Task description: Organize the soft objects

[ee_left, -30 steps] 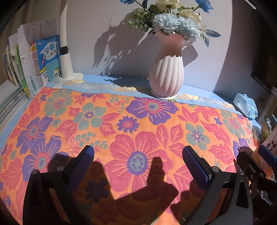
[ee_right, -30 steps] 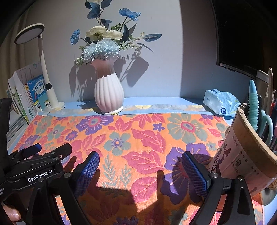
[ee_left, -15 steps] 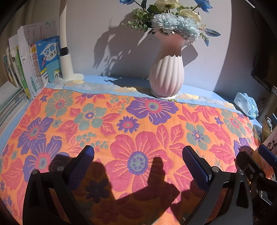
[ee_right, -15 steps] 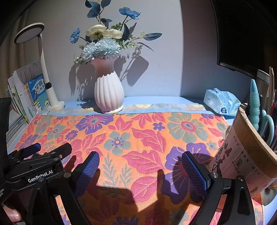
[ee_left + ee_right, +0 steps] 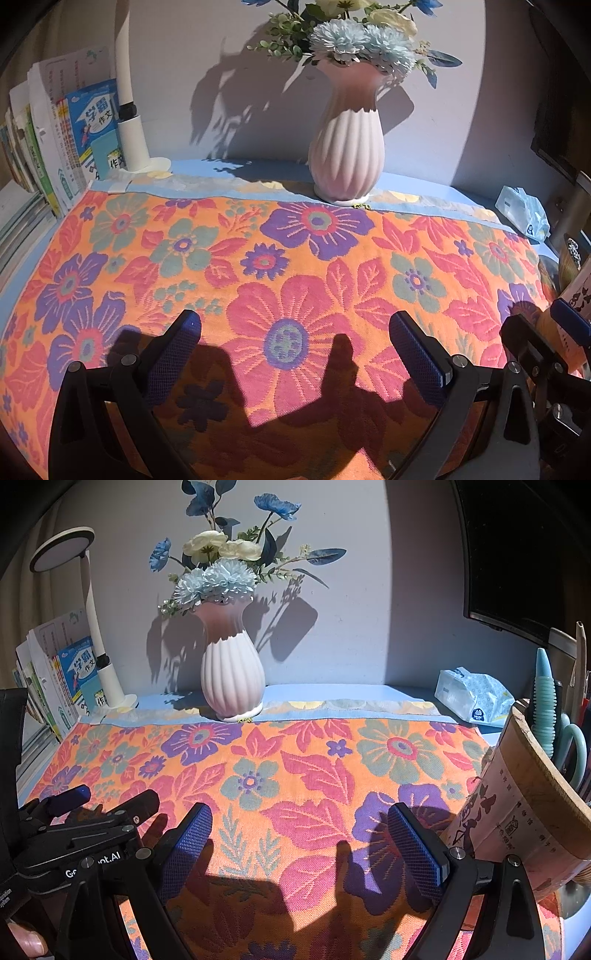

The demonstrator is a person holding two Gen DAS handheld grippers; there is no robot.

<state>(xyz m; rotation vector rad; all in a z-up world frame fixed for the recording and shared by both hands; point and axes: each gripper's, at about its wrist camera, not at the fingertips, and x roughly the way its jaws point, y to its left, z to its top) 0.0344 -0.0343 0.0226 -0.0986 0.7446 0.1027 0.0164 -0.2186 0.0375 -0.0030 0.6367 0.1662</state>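
An orange floral towel [image 5: 295, 266] lies spread flat over the blue desk; it also shows in the right wrist view [image 5: 314, 775]. My left gripper [image 5: 295, 328] is open and empty, low over the towel's near part. My right gripper [image 5: 299, 819] is open and empty too, over the towel's near right part. The left gripper also shows at the left of the right wrist view [image 5: 103, 805], and the right gripper at the right edge of the left wrist view [image 5: 546, 332].
A pink ribbed vase [image 5: 232, 679] with flowers stands at the towel's far edge. A white lamp [image 5: 107, 679] and upright books [image 5: 51, 679] are at the back left. A tissue pack [image 5: 472, 698] and a pen holder [image 5: 524, 797] are on the right.
Both grippers have edged slightly forward and lower over the towel; both stay open and the towel has not moved.
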